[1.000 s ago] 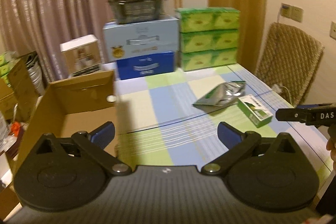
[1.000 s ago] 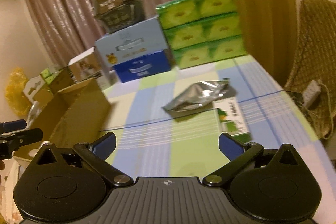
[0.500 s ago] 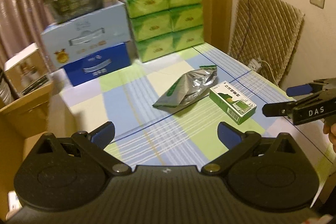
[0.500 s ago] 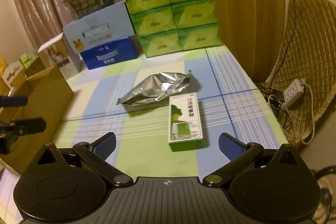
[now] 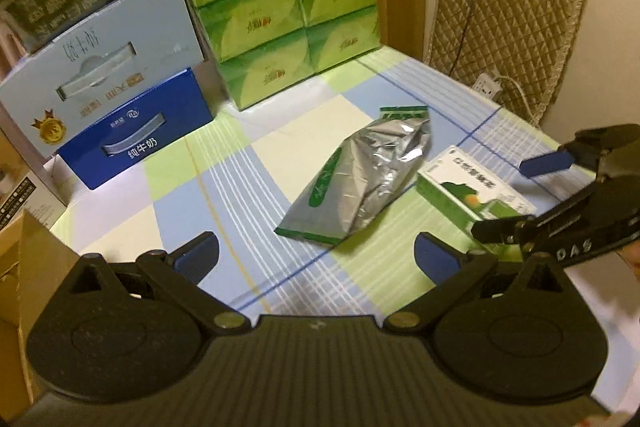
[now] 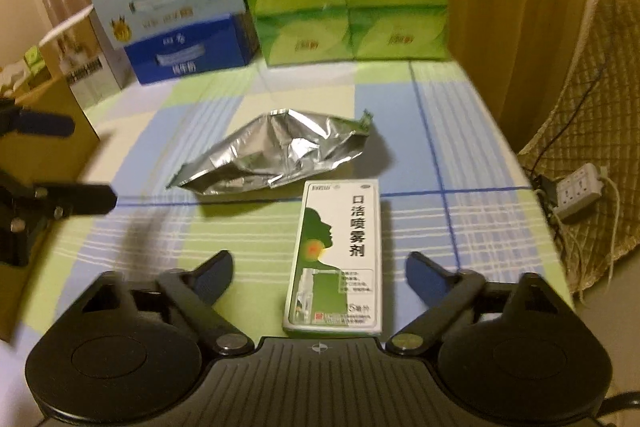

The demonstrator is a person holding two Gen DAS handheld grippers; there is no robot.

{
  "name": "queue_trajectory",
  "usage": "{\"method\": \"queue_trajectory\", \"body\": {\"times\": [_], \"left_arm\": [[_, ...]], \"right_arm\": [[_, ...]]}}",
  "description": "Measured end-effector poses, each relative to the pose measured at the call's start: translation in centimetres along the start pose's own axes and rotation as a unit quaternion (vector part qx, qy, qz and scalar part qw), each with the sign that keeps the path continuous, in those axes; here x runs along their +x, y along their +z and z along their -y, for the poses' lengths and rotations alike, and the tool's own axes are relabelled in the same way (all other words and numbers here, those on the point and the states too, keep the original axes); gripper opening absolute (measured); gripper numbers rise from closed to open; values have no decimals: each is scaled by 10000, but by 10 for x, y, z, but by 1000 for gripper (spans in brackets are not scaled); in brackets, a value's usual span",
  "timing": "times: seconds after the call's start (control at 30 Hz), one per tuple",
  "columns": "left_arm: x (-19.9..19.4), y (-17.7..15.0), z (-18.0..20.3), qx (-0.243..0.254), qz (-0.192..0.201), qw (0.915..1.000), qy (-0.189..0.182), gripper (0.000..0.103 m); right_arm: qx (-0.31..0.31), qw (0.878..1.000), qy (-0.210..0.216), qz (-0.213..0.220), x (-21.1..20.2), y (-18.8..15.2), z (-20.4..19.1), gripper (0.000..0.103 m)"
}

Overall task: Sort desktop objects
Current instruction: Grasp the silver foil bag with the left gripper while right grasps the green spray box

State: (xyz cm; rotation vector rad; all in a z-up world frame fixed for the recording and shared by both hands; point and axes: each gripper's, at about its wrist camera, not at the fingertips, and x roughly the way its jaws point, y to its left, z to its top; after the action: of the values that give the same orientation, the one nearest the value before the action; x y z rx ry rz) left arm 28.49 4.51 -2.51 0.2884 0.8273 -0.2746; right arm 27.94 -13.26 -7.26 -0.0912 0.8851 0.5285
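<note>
A crumpled silver foil pouch [image 5: 360, 179] [image 6: 276, 151] lies mid-table on the checked cloth. Just to its right lies a flat green-and-white spray box [image 5: 472, 191] [image 6: 336, 259]. My right gripper [image 6: 320, 267] hangs low over the near end of that box, which sits between its jaws. The jaws are closing, and a gap shows on both sides of the box. In the left wrist view the right gripper [image 5: 520, 193] comes in from the right edge over the box. My left gripper [image 5: 316, 255] [image 6: 64, 163] stands open and empty, short of the pouch's near left corner.
Along the back stand stacked green tissue packs [image 5: 280, 7], a pale blue carton [image 5: 108, 47] and a dark blue milk box [image 5: 140, 135]. An open cardboard box [image 6: 48, 147] sits at the left table edge. A padded chair [image 5: 508, 19] and a power strip [image 6: 576, 191] lie beyond the right edge.
Both grippers came forward and down toward the pouch and the spray box. The left view swung right, away from the cardboard box. The right jaws narrowed a little around the spray box.
</note>
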Motion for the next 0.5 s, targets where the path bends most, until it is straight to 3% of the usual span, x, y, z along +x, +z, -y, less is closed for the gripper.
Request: {"method": "queue_trajectory", "body": {"times": [0.13, 0.27, 0.5], "left_arm": [[20, 7, -4, 135, -112, 9998, -21, 102], [33, 13, -7, 157, -206, 9996, -92, 102], [56, 24, 5, 486, -307, 9980, -251, 102]], "right_arm": [[-169, 9996, -114, -200, 22, 2, 1, 74], [-273, 9991, -220, -236, 31, 1, 3, 55], [-301, 9992, -201, -181, 26, 5, 13, 53]]}}
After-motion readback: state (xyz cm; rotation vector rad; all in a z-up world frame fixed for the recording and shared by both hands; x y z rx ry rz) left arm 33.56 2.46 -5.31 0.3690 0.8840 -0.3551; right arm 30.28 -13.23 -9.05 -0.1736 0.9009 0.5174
